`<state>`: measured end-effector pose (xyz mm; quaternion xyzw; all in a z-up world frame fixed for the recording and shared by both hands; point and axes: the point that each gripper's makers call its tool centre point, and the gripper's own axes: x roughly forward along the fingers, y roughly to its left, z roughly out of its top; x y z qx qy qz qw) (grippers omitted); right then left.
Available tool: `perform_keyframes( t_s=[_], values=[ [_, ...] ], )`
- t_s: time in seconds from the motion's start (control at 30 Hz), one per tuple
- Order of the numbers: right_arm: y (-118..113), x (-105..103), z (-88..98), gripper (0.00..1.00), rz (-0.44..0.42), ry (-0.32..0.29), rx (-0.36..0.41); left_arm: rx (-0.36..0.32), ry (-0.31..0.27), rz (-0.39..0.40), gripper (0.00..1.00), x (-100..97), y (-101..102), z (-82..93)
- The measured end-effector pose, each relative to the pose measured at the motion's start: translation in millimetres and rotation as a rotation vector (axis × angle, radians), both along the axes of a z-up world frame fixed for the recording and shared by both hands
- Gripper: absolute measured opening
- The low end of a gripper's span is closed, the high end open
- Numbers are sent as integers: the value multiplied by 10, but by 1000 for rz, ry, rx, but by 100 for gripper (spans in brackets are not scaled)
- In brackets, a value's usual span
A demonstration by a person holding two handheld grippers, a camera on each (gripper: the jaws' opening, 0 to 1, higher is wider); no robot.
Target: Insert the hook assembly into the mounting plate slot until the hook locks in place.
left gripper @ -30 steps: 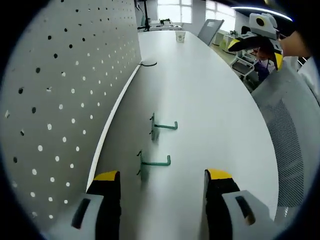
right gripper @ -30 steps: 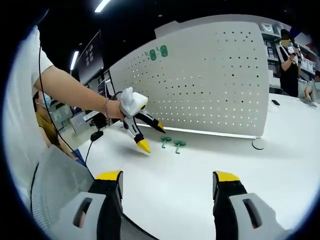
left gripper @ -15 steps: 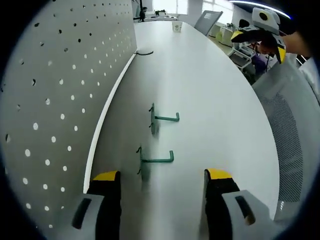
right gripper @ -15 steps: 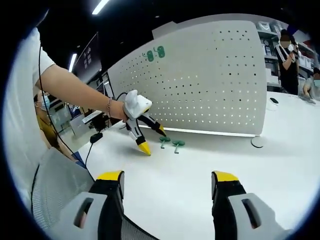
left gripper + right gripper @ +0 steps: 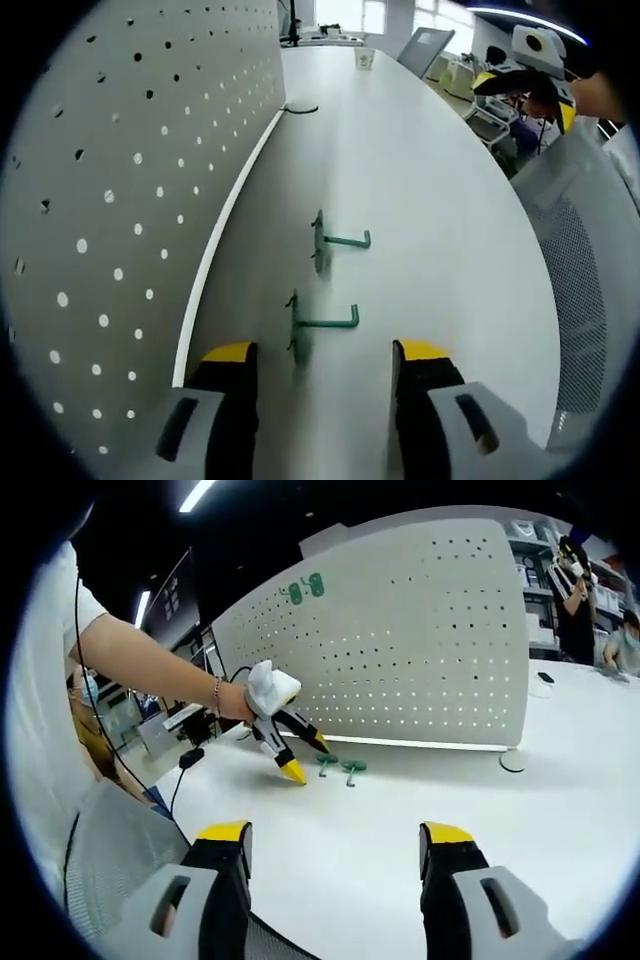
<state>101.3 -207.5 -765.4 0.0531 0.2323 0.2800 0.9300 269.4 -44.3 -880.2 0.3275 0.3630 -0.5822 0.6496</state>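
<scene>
my left tool (image 5: 318, 360) hangs low over the white desk (image 5: 440, 220), its two yellow-tipped jaws spread apart and grasping nothing. the nearer green hook (image 5: 322, 323) lies on the desk just ahead of the jaws, roughly in line with the gap between them. a second green hook (image 5: 342, 241) lies a little beyond it. both lie near the foot of the white pegboard (image 5: 110, 180), which stands upright along the desk's edge.

my right tool (image 5: 335, 838) is held well back from the hooks, jaws also spread and empty. in the right gripper view i see my left tool (image 5: 295, 752) pointing down beside the two hooks (image 5: 340, 769), and two more green pieces (image 5: 305, 587) hung high on the pegboard (image 5: 420, 640).

each hook is a thin green wire piece: a straight arm that bends up at its far end, joined to a short crosswise back bar. it looks light and narrow.

the risks, as i judge them: the hook is so thin and lies so flat that closing the jaws could pinch the desk and miss it, or nudge it sideways. gripped off centre, it could twist in the jaws, and then the back bar would not line up with the holes. pushing it in crooked could jam it short of locking.
</scene>
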Motion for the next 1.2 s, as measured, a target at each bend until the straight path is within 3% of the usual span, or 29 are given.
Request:
perform_keyframes(
  t_s=[0.13, 0.37, 0.83, 1.2],
  values=[
    [-14, 14, 13, 65, -6, -7, 3, -10, -3, 32, 48, 51, 5, -1],
    [-23, -9, 14, 65, -5, -3, -2, -29, -7, 90, 25, 123, 11, 17],
    [-73, -10, -2, 63, -20, 3, -3, -41, -29, 162, 6, 202, 10, 8],
    [-74, -9, 5, 63, -22, 2, -3, -31, -39, 145, 3, 193, 12, 15]
  ],
)
